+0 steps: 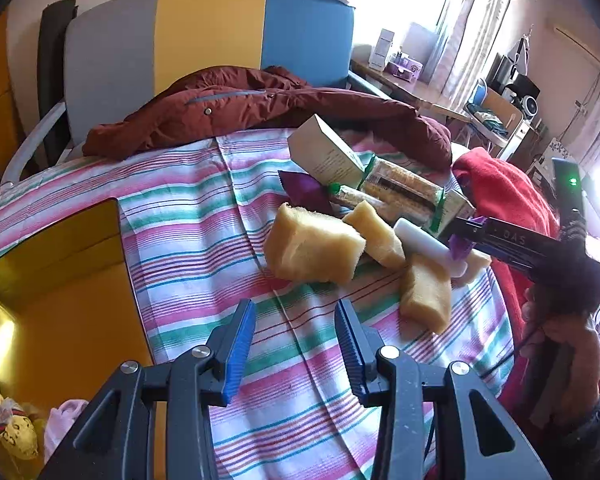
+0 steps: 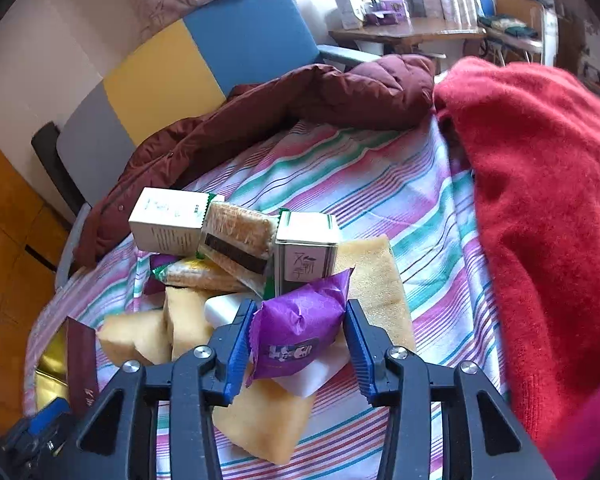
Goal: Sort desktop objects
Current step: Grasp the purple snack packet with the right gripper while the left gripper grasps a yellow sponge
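Left tool (image 1: pixel 295 322) gapes empty (low); right tool (image 2: pixel 299 330) spread wide.

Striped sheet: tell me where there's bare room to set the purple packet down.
Free: the striped sheet between the yellow box and sponges, and the strip beside the red sweater. Crowded: the cartons, wafers and sponges ahead of the right gripper.

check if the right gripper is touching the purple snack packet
Cannot tell. In the right wrist view the purple snack packet sits between the right gripper's open fingers, its crimped left edge overlapping the left pad, but contact isn't plain.
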